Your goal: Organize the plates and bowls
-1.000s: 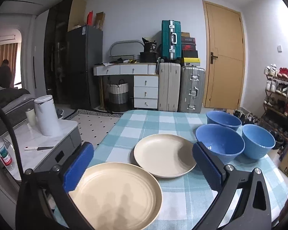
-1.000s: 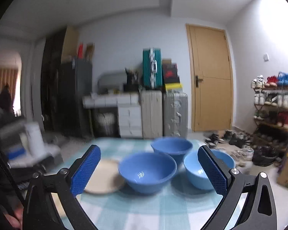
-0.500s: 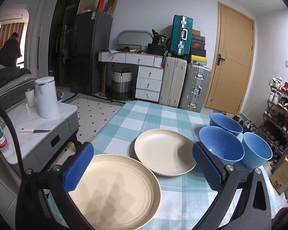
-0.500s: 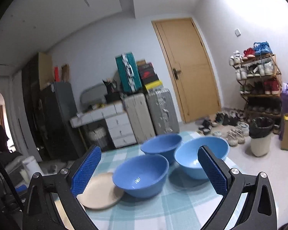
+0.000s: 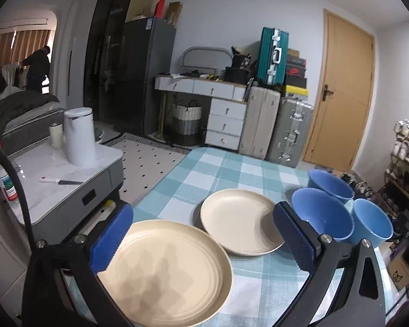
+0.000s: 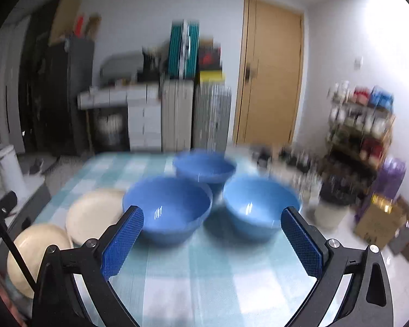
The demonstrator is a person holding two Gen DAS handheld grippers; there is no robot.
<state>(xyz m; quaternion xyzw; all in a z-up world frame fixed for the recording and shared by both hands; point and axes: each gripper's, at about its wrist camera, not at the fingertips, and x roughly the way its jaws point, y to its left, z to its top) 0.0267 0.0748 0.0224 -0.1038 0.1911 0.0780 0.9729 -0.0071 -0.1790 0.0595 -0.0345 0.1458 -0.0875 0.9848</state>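
Two beige plates lie on the checked tablecloth (image 5: 223, 169): a near plate (image 5: 166, 275) and a far plate (image 5: 240, 220). Three blue bowls stand to the right: a near-left bowl (image 5: 323, 216), a back bowl (image 5: 330, 186) and a right bowl (image 5: 372, 222). My left gripper (image 5: 201, 234) is open and empty, above the near plate. My right gripper (image 6: 211, 241) is open and empty, in front of the near-left bowl (image 6: 169, 207) and the right bowl (image 6: 259, 207); the back bowl (image 6: 204, 166) is behind. Both plates (image 6: 95, 215) (image 6: 38, 250) show at its left.
A grey side cabinet (image 5: 68, 179) with a white kettle (image 5: 79, 136) stands left of the table. Suitcases (image 5: 272, 128), a drawer desk (image 5: 218, 109) and a door (image 5: 340, 95) are behind. A shoe rack (image 6: 360, 133), a bin (image 6: 330, 207) and a box (image 6: 376, 220) stand to the right.
The left gripper has risen and tilted slightly, still over the near plate. The right gripper has swung down and closer to the bowls; its view is blurred by motion.
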